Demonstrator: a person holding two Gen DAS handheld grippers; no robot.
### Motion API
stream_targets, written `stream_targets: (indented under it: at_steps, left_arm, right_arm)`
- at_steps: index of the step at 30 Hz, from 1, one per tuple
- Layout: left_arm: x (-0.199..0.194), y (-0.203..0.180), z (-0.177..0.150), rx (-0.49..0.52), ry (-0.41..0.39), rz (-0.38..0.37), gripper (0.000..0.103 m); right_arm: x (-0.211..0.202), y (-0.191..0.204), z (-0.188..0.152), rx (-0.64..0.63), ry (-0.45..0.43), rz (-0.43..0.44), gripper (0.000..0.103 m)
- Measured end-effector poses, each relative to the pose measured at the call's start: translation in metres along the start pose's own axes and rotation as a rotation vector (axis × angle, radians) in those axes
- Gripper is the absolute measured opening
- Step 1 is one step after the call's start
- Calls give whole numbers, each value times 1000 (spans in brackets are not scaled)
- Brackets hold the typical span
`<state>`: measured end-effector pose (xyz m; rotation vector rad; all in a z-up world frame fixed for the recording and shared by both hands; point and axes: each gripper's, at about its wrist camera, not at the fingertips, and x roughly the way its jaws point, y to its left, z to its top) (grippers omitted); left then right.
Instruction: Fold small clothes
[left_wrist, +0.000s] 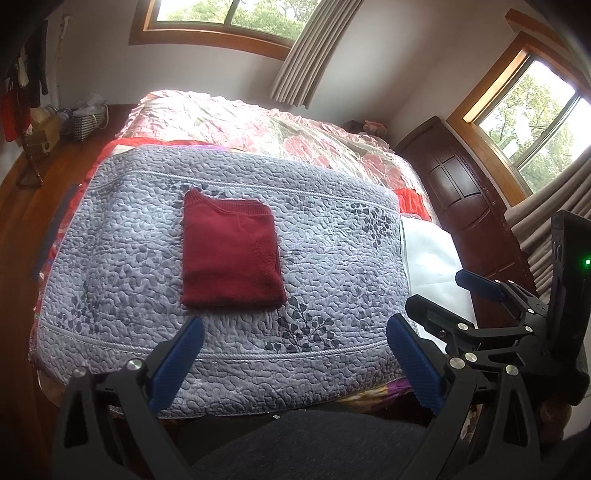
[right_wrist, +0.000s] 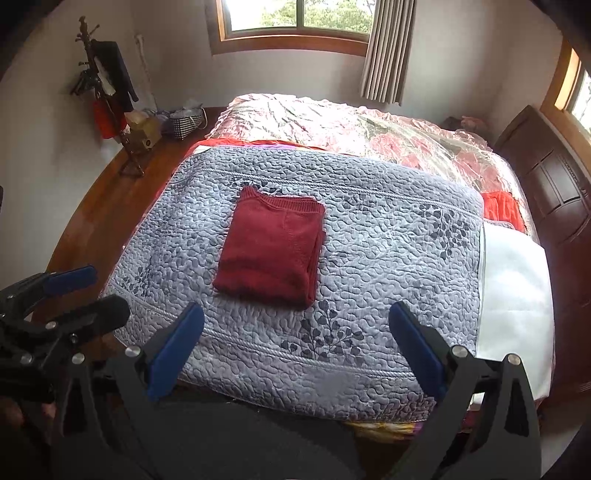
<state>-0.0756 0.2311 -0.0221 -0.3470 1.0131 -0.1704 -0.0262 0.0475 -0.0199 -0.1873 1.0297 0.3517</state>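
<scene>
dark cloth, probably my lap, fills the space right under both cameras, and above it my left gripper (left_wrist: 293, 363) stands with its blue pads spread wide and nothing between them. my right gripper (right_wrist: 295, 354) is the same: spread wide, empty. each one shows at the edge of the other's view, so they hang side by side at the near edge of the bed, both clear of the cloth.

straight ahead of both lies the grey quilted blanket (left_wrist: 110, 266), and on it, past the fingertips and apart from them, the red garment (left_wrist: 231, 254), also seen from the right wrist (right_wrist: 271, 251). it lies as a flat, compact rectangle with its ribbed hem at the far end and stacked layers showing along its right side. its long axis runs away from me, roughly in line with the fingers. it sits a little left of centre ahead of either gripper, so the left one looks nearer to me, though not by much.

i judge the fold complete or nearly so; any further tuck would mean reaching forward. beyond the blanket is a pink floral bedspread (left_wrist: 266, 125).
</scene>
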Motion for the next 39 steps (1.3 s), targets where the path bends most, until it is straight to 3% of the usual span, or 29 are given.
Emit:
stream_targets:
  at_steps: [15, 39]
  left_arm:
    - [13, 9, 17, 11, 35, -9, 99]
    - [16, 10, 5, 3, 63, 27, 99]
  right_arm:
    - [7, 1, 12, 3, 3, -34, 99]
    - [8, -2, 7, 4, 10, -22, 100]
